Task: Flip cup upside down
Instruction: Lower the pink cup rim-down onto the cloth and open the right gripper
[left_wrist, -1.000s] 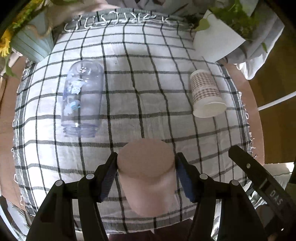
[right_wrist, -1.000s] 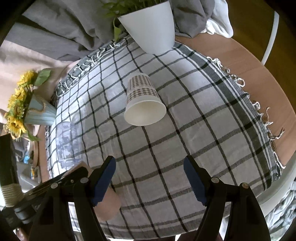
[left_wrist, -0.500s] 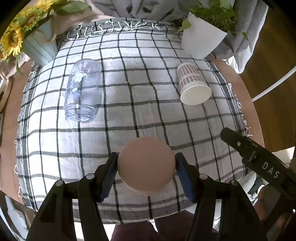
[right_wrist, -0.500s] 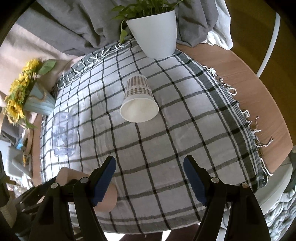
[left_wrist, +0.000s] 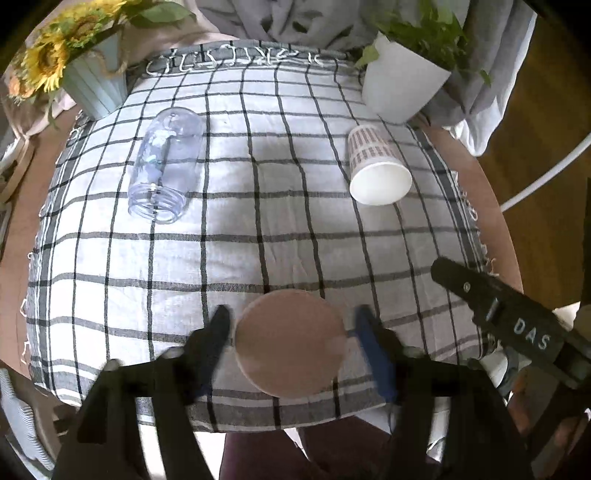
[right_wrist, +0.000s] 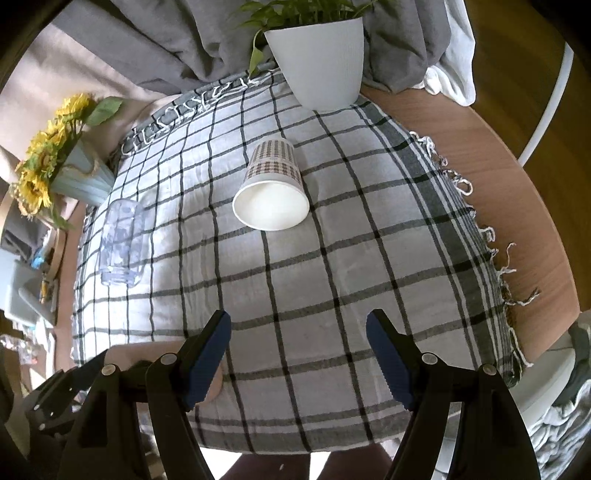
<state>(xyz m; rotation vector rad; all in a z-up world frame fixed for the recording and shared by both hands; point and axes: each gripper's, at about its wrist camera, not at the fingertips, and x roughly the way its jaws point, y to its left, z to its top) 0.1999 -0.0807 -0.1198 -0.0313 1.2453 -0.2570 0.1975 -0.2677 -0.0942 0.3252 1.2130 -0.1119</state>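
pink round cup stands bottom-up on the checked tablecloth's near edge, between the spread, non-touching fingers of the left gripper; right gripper gapes, holding nothing.

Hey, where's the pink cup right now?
The pink cup sits between the left gripper fingers, flat base toward the camera, near the front edge of the checked cloth. The right wrist view shows it low left.
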